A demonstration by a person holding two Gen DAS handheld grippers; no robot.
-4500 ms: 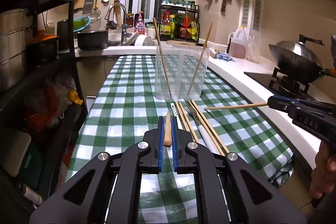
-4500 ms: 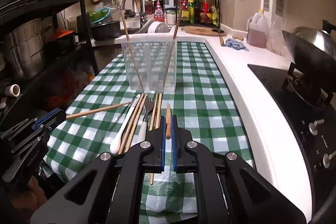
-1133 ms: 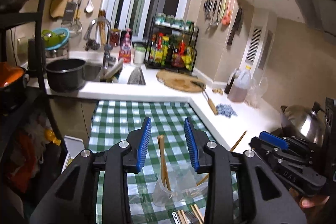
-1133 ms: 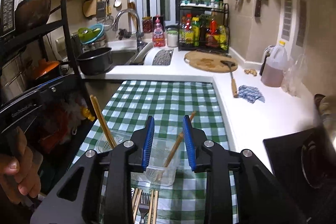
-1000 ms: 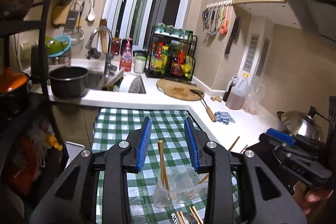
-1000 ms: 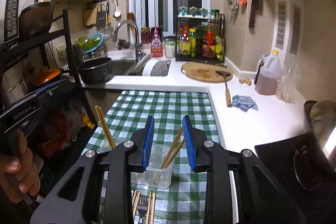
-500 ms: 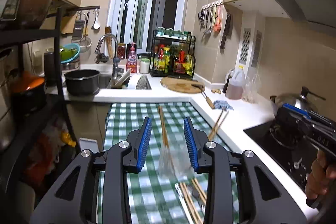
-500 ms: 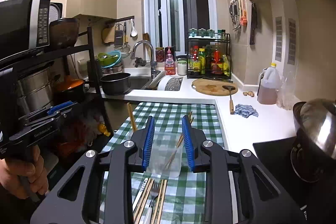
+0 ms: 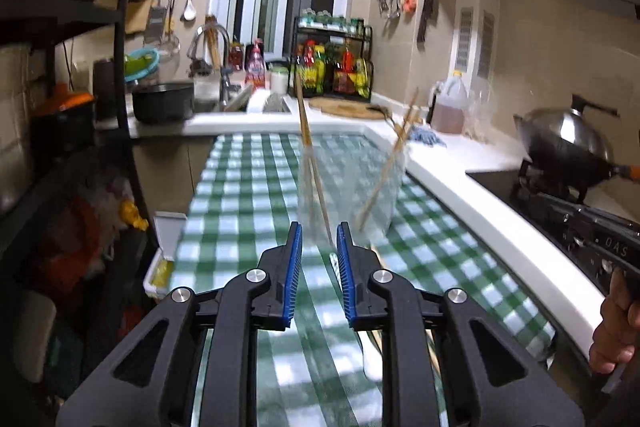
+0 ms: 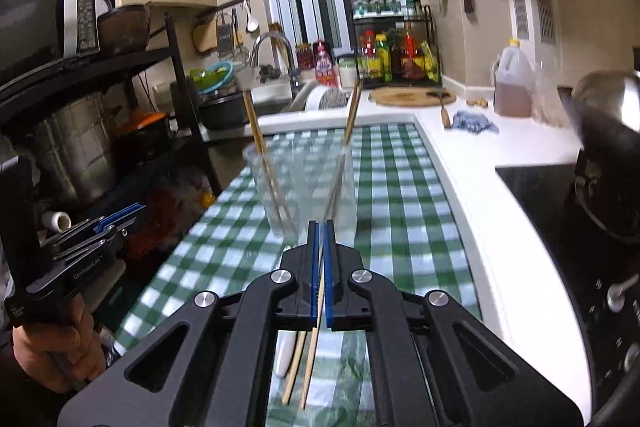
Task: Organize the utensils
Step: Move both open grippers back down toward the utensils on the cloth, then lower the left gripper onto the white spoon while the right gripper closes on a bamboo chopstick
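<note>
A clear plastic cup (image 9: 348, 187) stands on the green checked tablecloth (image 9: 240, 195) with several wooden chopsticks (image 9: 308, 131) leaning in it; it also shows in the right wrist view (image 10: 304, 187). My left gripper (image 9: 318, 239) is open and empty, low over the cloth just before the cup. My right gripper (image 10: 320, 231) has its jaws almost together, also just before the cup. Loose chopsticks (image 10: 308, 359) and a white handle (image 10: 285, 353) lie on the cloth under it; whether it grips one I cannot tell.
A black shelf rack (image 10: 120, 99) with pots stands left of the table. A white counter (image 9: 480, 195) runs along the right, with a wok (image 9: 568, 147) on the stove, an oil jug (image 10: 514, 83) and a blue cloth (image 10: 474, 121). The sink (image 9: 224, 95) is behind.
Both grippers have dropped from high above the cup to low over the cloth near the loose utensils. The right gripper's jaws have narrowed from open to almost together; the left stays open.
</note>
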